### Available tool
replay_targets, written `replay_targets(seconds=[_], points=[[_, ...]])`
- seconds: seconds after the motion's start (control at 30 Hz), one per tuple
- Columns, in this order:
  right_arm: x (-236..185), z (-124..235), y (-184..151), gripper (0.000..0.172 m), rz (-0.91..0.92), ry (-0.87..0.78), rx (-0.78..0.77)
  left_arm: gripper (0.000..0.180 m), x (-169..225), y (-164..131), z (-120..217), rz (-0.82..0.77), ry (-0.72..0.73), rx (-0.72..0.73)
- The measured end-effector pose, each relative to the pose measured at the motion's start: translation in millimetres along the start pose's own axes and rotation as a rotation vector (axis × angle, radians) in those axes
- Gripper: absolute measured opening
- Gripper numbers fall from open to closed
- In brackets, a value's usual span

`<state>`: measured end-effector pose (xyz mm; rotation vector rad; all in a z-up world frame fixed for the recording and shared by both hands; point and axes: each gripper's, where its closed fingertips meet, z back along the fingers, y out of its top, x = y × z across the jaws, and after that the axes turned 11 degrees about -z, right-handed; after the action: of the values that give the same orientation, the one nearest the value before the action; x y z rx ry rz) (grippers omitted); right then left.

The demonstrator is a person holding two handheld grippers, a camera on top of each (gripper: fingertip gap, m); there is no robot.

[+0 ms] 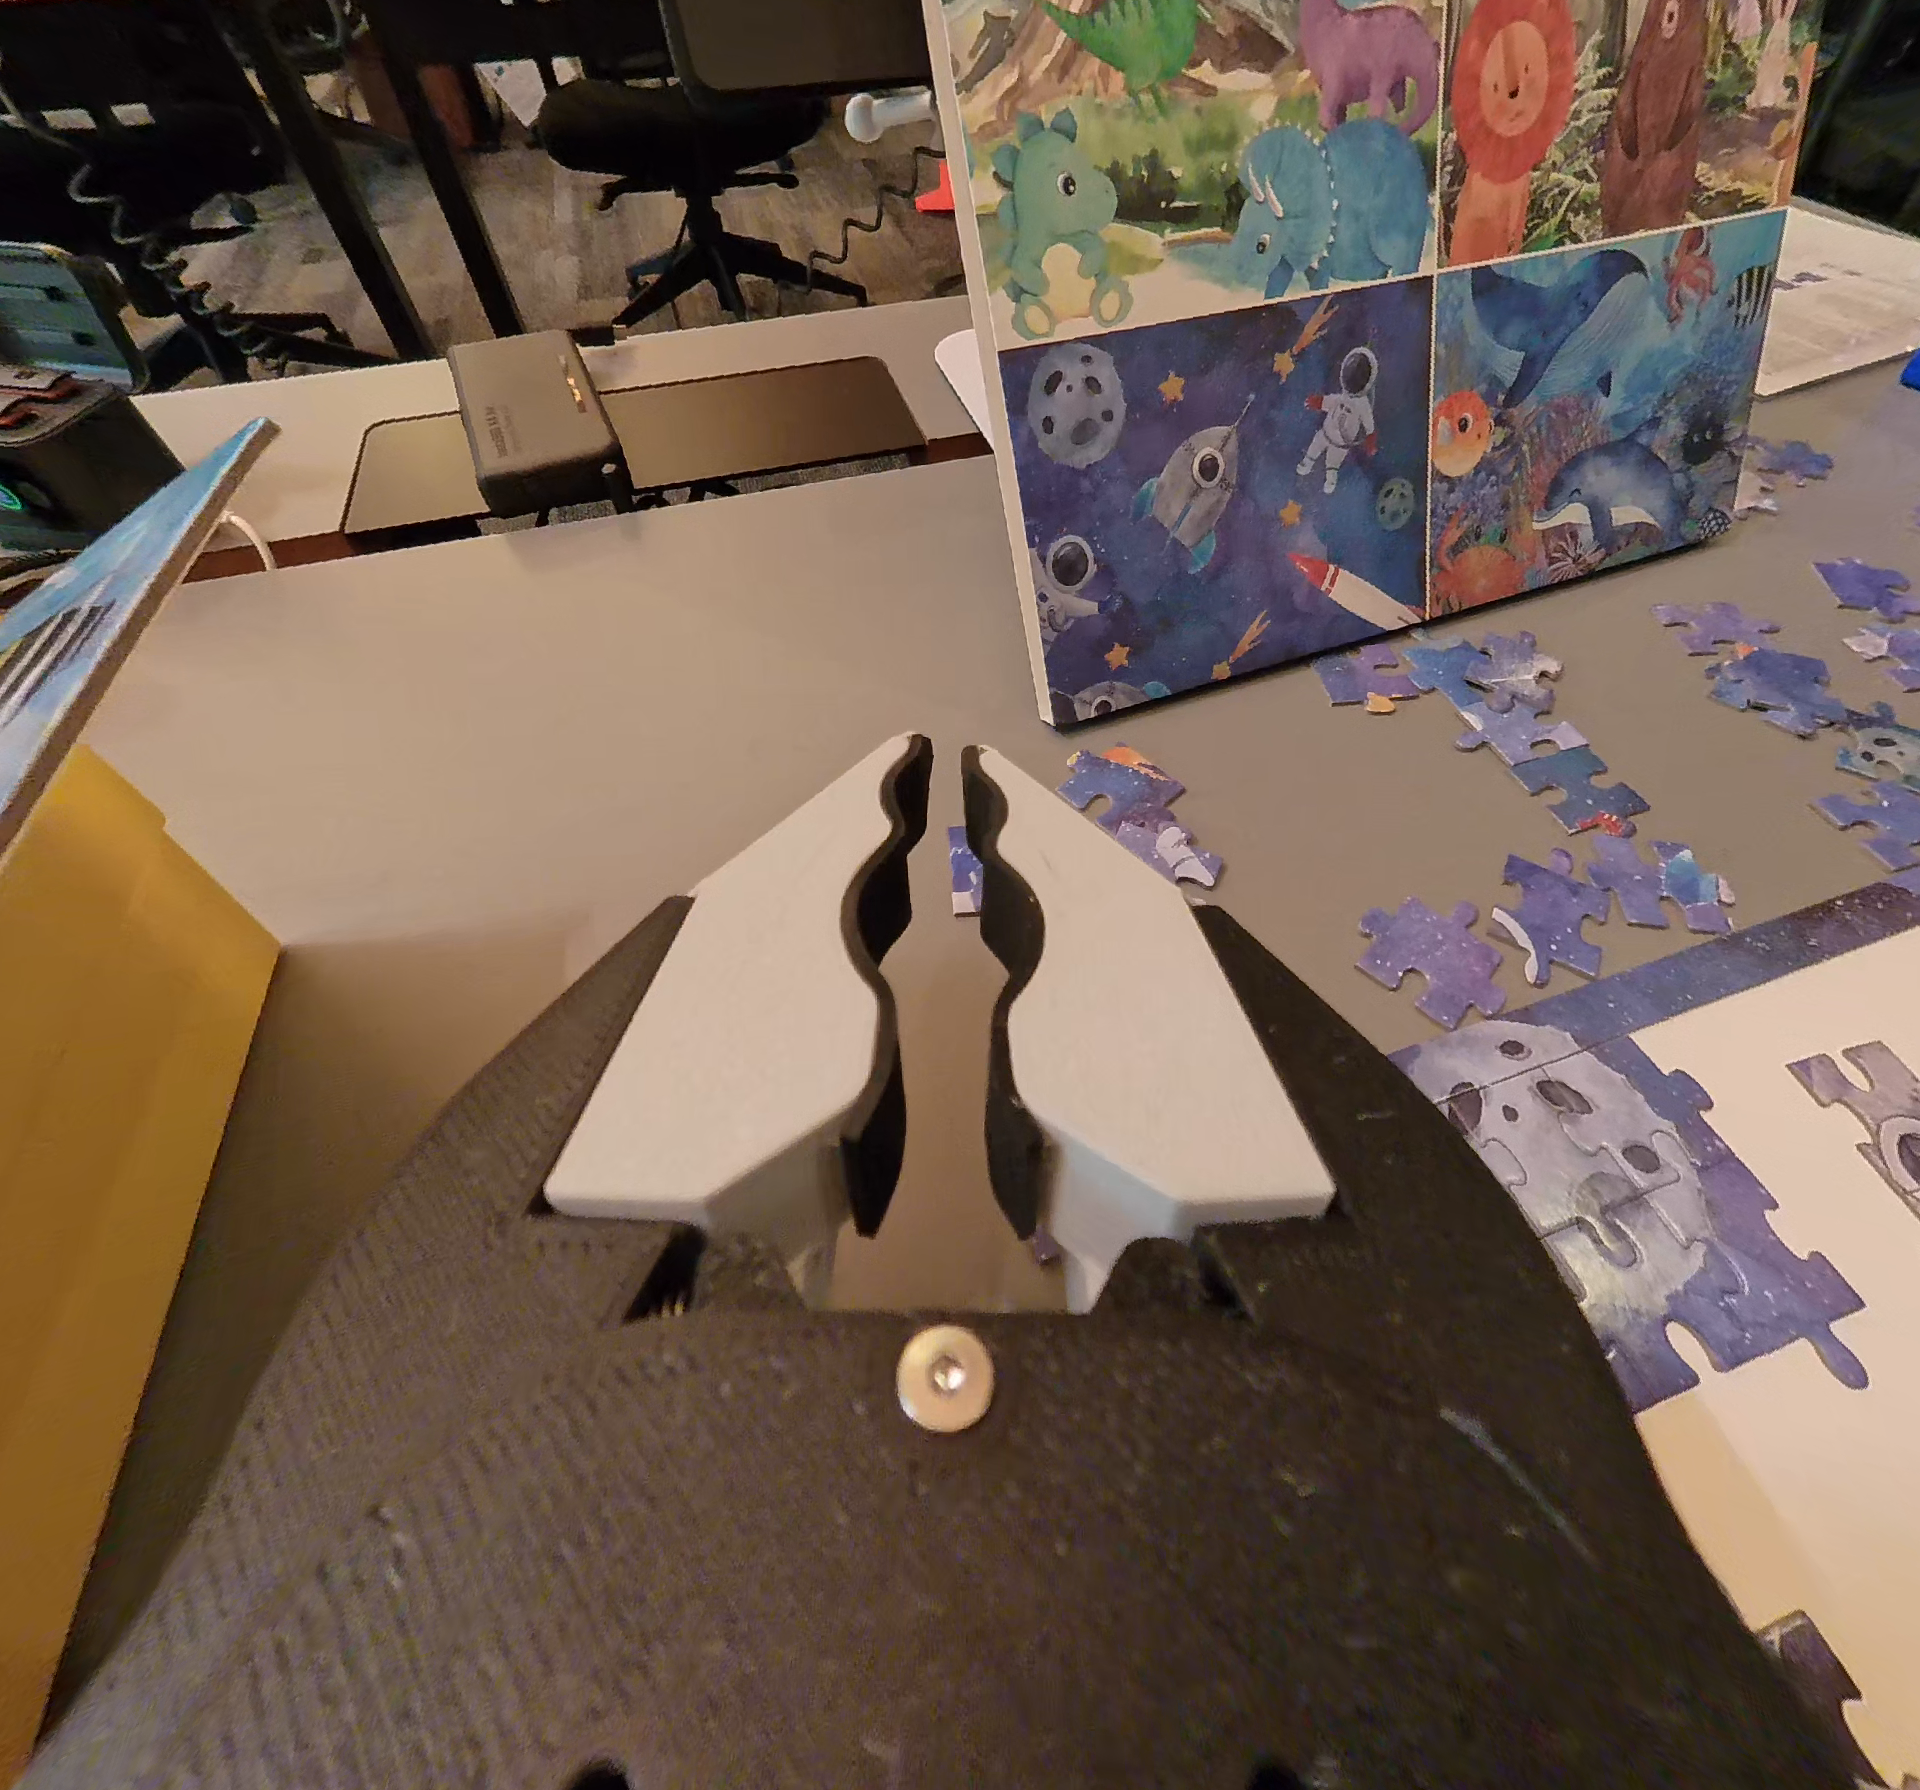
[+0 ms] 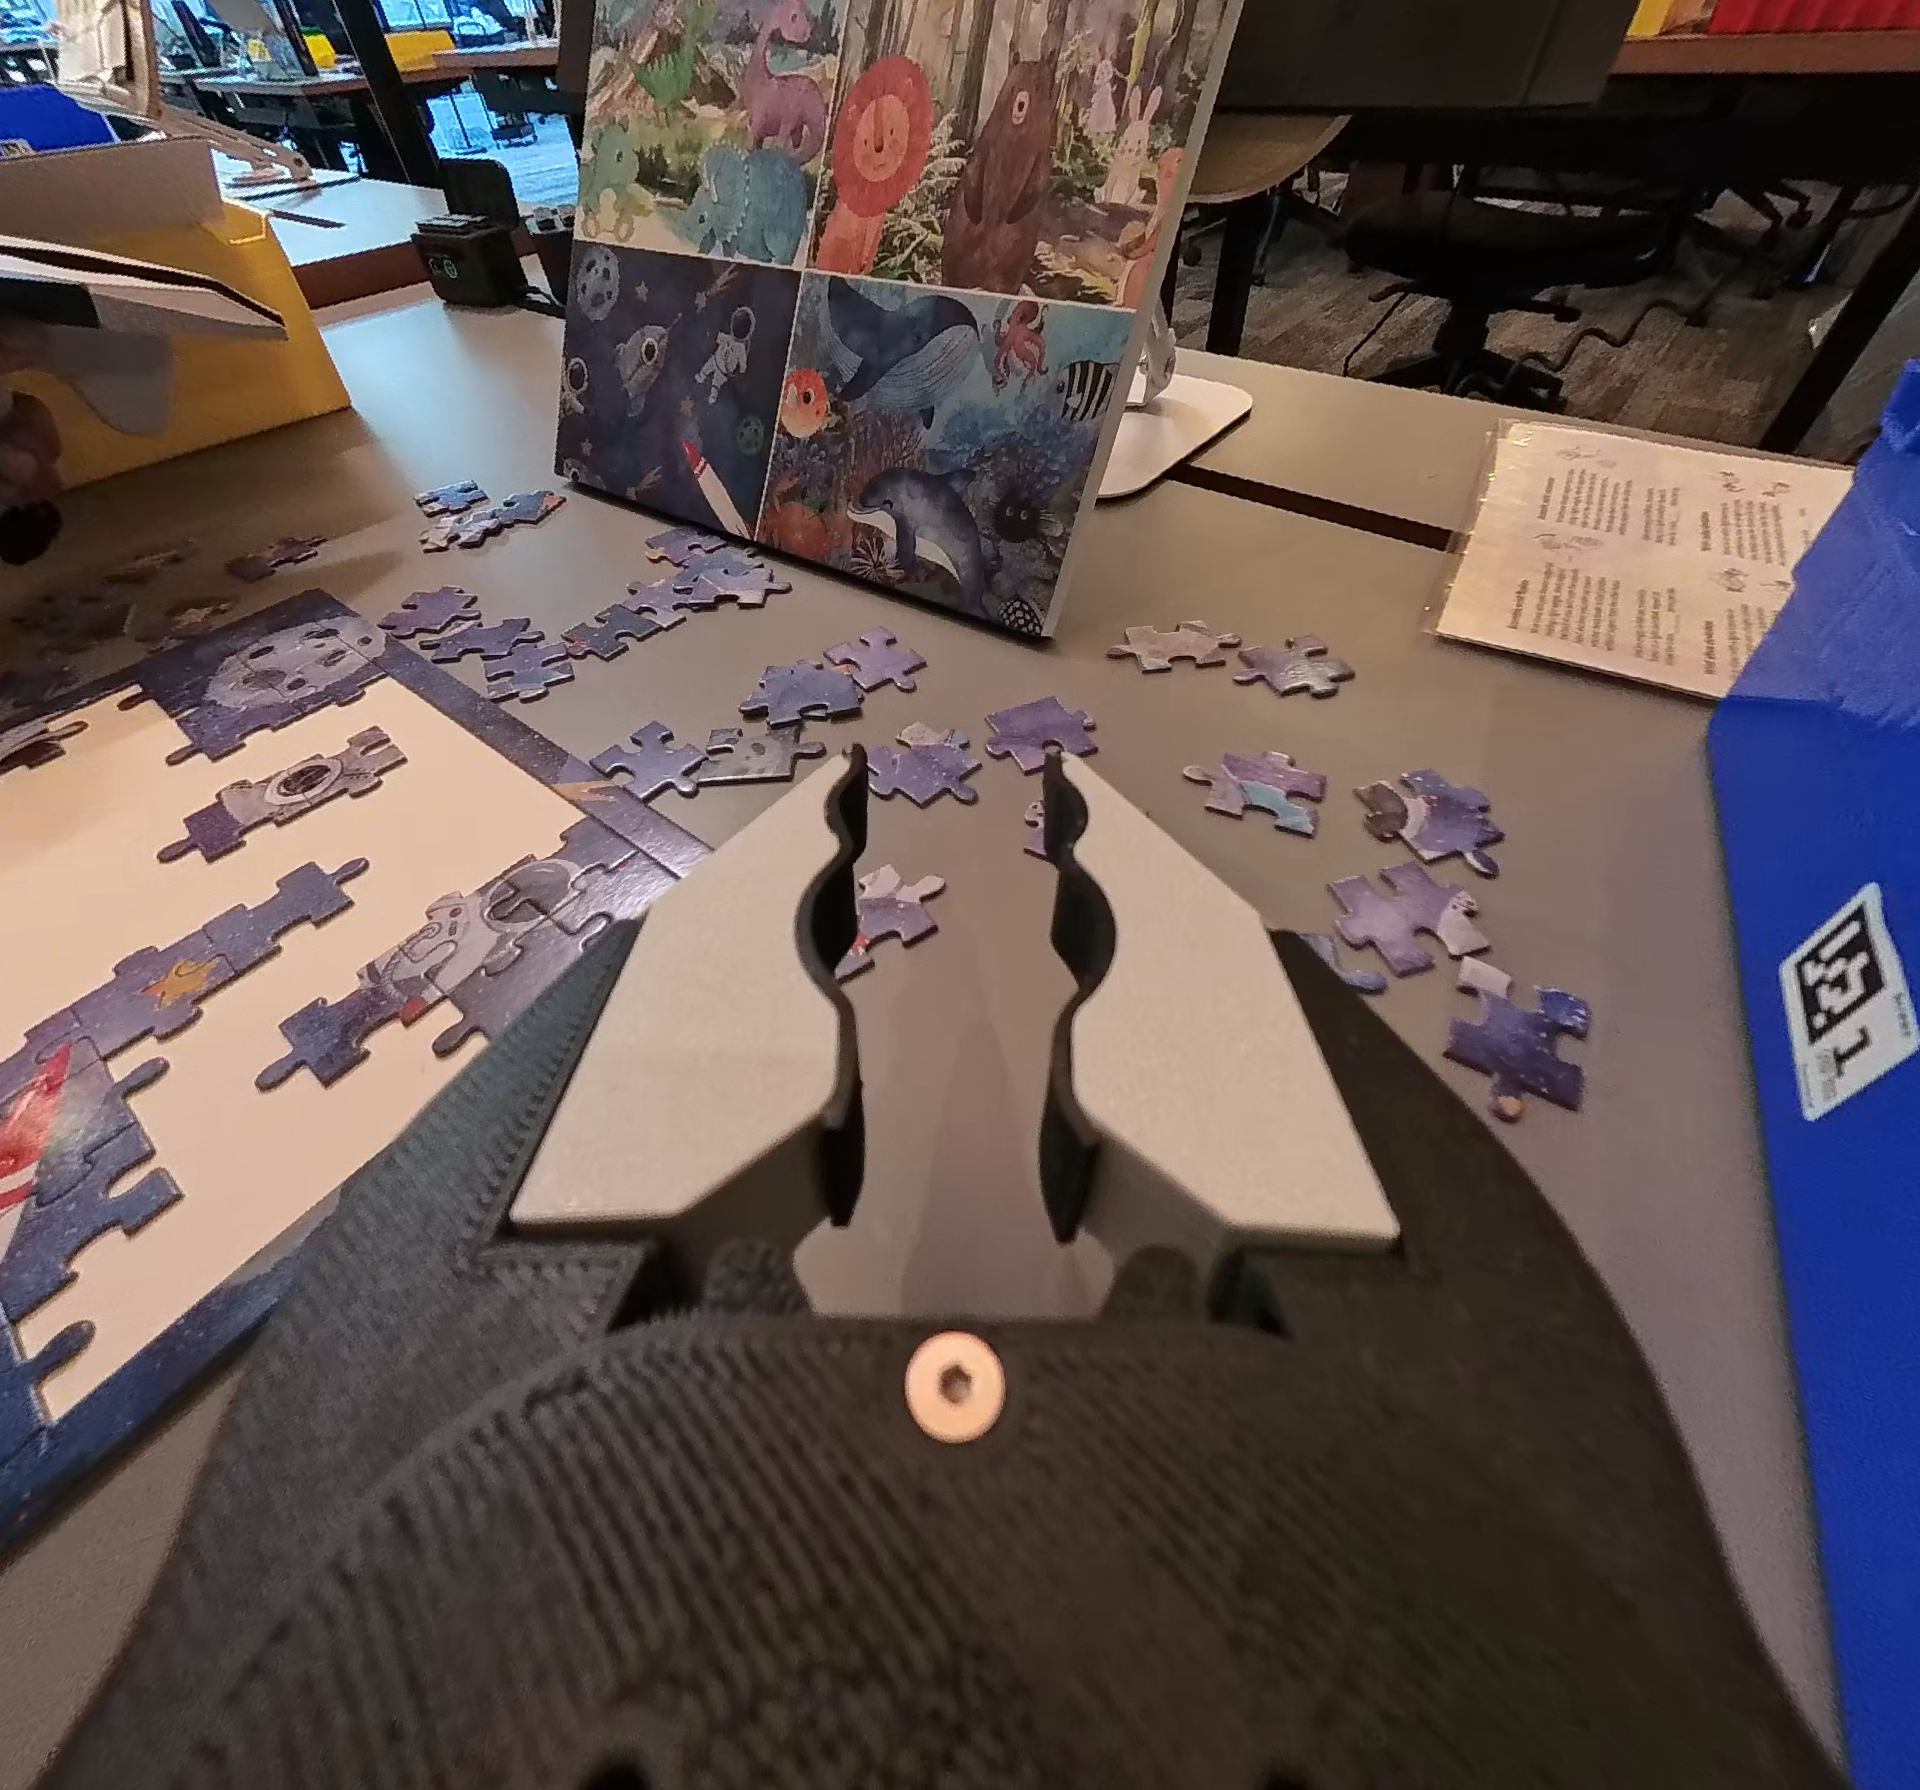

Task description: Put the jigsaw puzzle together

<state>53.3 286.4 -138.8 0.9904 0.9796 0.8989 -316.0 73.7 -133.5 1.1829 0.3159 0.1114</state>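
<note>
An office room with desks and wheeled chairs lies behind a grey surface [image 2: 1299,535] scattered with jigsaw pieces.

The left claw [image 1: 940,753] hovers over bare surface with its fingers [image 1: 790,909] drawn almost together, only a thin slit between the tips, and nothing in them. One loose piece [image 1: 964,870] shows on the surface through the slit, below the fingers rather than pinched by them; two more pieces [image 1: 1138,810] lie just beside it on the right. Further right is the partly built puzzle [image 1: 1621,1190] on its pale board, and behind stands the upright picture board [image 1: 1351,286]. A yellow box [image 1: 94,1065] stands at the left.

The right claw [image 2: 954,769] is open and empty, its fingers [image 2: 727,992] well apart above the surface. A purple piece [image 2: 920,769] lies just past the tips, another piece [image 2: 894,904] lower between the fingers. More pieces [image 2: 1423,909] spread to the right, near a blue box [image 2: 1829,1117] and a printed sheet [image 2: 1631,556].

The pieces look thin, light and flat, probably stiff card: hard to lift off the surface, so likely best nipped at an edge or tab. Open room lies in front of the left claw; the boxes and the upright board hem in the sides and back.
</note>
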Motion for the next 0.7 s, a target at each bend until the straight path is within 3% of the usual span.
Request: replay_targets(seconds=[0.7], points=[[0.4,-0.1,0.0,0.032,0.003,-0.001,0.000,0.005,2.9,-1.3,-1.6,-0.010,-0.006,-0.009]])
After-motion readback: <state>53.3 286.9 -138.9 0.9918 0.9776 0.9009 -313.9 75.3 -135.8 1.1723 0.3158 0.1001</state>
